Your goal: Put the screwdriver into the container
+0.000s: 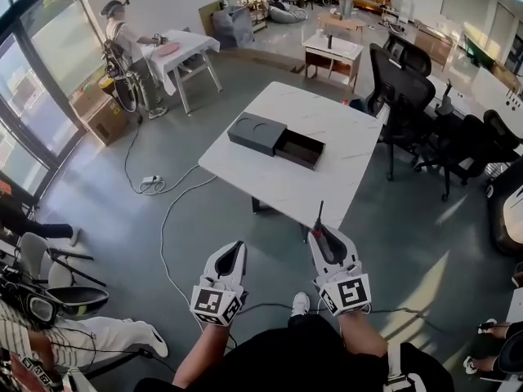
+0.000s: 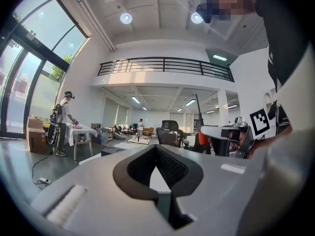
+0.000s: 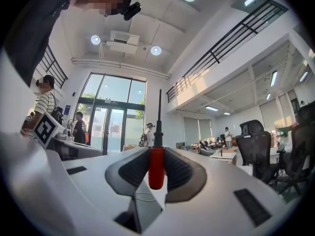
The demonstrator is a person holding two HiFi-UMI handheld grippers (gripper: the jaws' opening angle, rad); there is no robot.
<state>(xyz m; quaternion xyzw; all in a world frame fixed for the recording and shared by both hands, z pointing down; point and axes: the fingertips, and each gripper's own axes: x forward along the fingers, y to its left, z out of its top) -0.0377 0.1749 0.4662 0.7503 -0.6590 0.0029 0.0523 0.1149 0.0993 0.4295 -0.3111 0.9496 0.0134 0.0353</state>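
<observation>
Grey floor [image 1: 106, 211] of a large open room, seen steeply from above in the head view. White table [image 1: 327, 121] set at an angle mid-room, ahead of both hand-held grippers. Black office chairs [image 1: 400, 96] just beside the table's right edge.

On the table, left of centre: dark grey container [image 1: 256, 132], flat and boxy, with its drawer [image 1: 299, 148] slid open toward the right and the inside dark.

Left hand-held gripper [image 1: 236, 247] held level over the floor, short of the table's near edge. In the left gripper view, left hand-held gripper [image 2: 156, 151] with pad tips together at the far end and nothing gripped between them.

Right hand-held gripper [image 1: 323, 233] alongside, near the left one, also level and over the floor. In the right gripper view, right hand-held gripper [image 3: 156, 154] clamped on the screwdriver [image 3: 156, 170], ribbed pads pressing both sides of the red handle.

Screwdriver [image 1: 319, 217]: thin dark shaft projecting past the jaw tips toward the table's near edge, handle seated between the pads. Well apart from the container, not yet in the drawer. Also visible at the right of the left gripper view as an orange-red handle [image 2: 202, 139] with the shaft rising above it.
</observation>
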